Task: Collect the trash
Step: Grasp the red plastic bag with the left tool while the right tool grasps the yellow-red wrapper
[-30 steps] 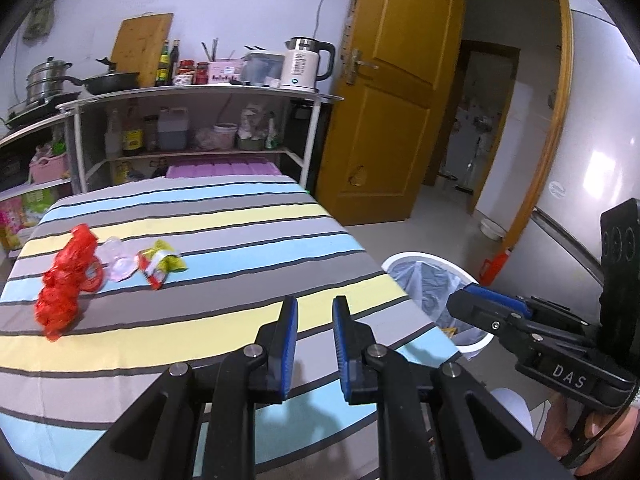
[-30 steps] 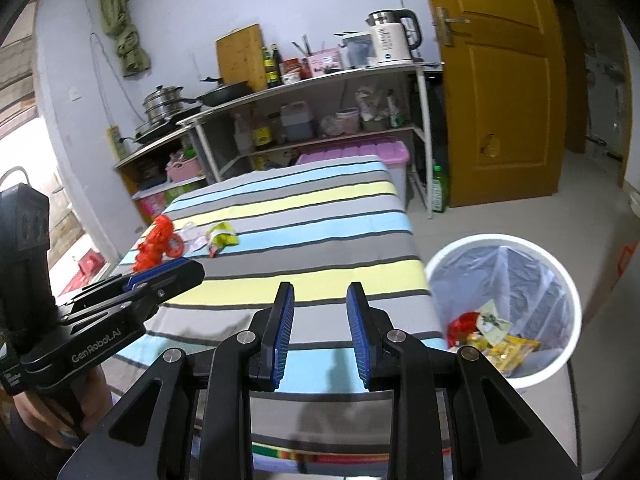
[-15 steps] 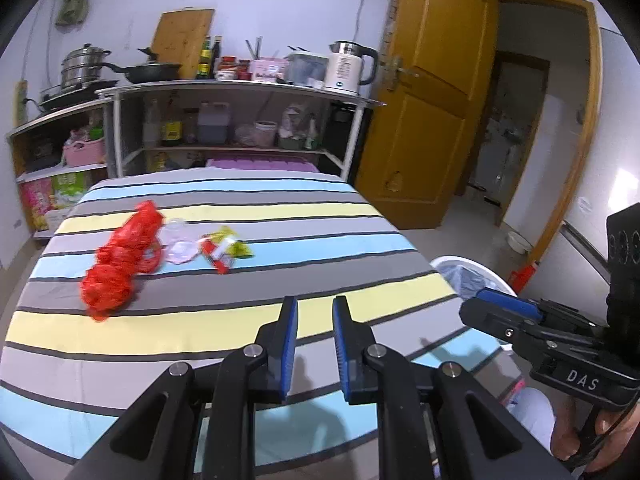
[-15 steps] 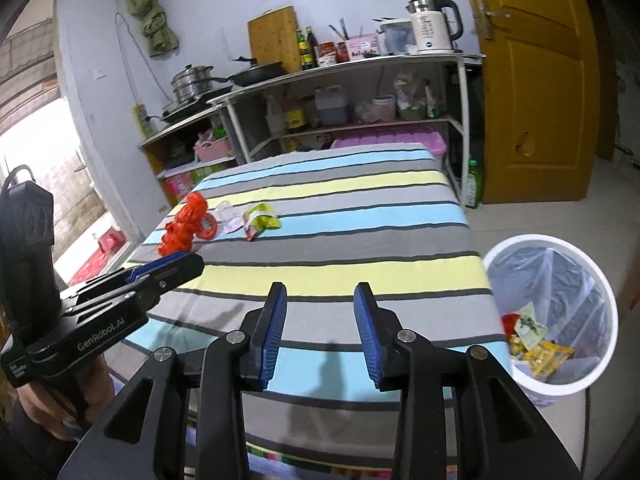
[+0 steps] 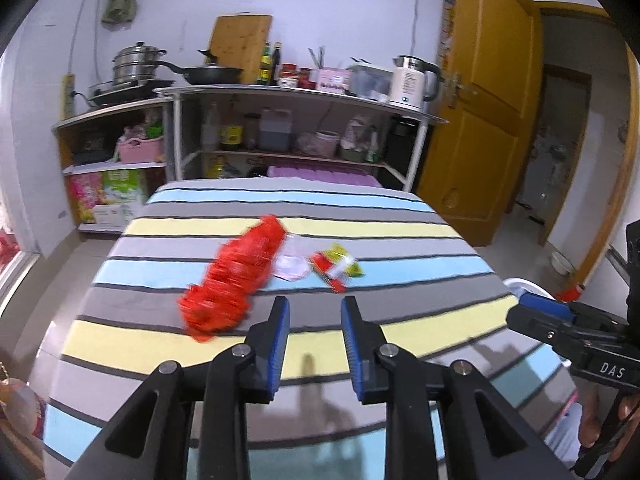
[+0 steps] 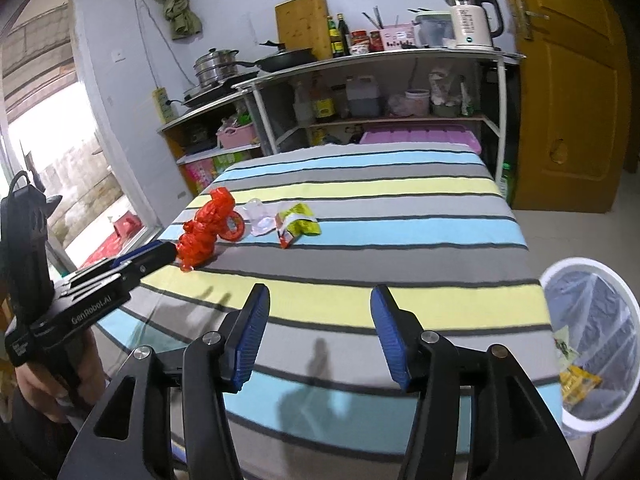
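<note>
The table cloth (image 6: 400, 216) has stripes of grey, light blue and yellow, with thin black lines between them. A bright red bag (image 6: 204, 228) lies on it. Beside it sits a yellow and red wrapper (image 6: 298, 224) (with a bit of white). The bin (image 6: 592, 344) is white. The door (image 6: 568, 92) is orange-brown.

Striped cloth (image 6: 400, 208) on the table looked matt, woven. Red bag (image 5: 236, 280) was crinkly thin plastic, glossy. Snack wrapper (image 6: 298, 224) shiny foil-like plastic. Bin liner (image 6: 592, 312) clear, wrinkled film. Door (image 5: 484, 120) glossy varnished wood. Pot (image 6: 214, 66) and kettle (image 6: 470, 20) polished metal.
</note>
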### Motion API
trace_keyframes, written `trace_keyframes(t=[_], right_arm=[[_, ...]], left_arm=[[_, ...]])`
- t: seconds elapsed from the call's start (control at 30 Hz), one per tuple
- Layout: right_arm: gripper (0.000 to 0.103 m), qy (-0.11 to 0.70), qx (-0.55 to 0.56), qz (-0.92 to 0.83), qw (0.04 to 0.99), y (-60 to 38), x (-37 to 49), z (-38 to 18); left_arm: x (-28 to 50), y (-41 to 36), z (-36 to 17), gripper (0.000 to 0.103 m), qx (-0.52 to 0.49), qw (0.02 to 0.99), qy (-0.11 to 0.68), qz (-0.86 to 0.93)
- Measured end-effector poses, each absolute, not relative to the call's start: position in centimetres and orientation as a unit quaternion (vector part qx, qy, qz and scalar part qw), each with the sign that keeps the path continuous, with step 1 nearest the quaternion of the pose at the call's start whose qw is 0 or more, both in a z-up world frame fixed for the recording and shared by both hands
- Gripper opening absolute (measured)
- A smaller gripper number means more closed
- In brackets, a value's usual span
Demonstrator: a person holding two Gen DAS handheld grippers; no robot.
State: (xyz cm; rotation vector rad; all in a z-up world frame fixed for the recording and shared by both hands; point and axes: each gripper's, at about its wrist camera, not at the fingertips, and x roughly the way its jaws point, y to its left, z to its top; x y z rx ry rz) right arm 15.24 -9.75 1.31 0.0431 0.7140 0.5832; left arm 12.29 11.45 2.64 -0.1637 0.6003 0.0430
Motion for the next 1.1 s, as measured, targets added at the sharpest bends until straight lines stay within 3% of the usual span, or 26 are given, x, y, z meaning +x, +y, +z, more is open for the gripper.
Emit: trace_keyframes(t=[0.33, 0.57, 0.63, 0.87, 1.1], right_arm=[[0.054, 0.355, 0.007, 0.304, 0.884, -6.0, 18.4, 0.8], [0.057, 0.368, -0.006, 0.312, 0.876, -3.8, 21.0, -0.3], [0.057, 0.373, -0.009, 0.313, 0.873, -3.3, 21.7, -0.6], [0.058, 0.397, -0.022, 0.317, 0.861, -1.1, 25.0, -2.3], [0.058, 0.41, -0.031, 0.321, 0.853, 0.7, 28.1, -3.5]], left_arm=[[15.6, 16.5, 1.3, 0.048, -0.063, 0.948, 0.308, 0.052], [19.4, 18.2, -1.3, 0.05, -0.051, 0.936, 0.343, 0.053], [20.0, 18.4, -2.0, 0.055, -0.054, 0.934, 0.35, 0.047], [21.4, 18.9, -3.5, 0.056, -0.07, 0.919, 0.386, 0.038], [21.3, 19.6, -3.6, 0.05, -0.089, 0.916, 0.389, 0.037]])
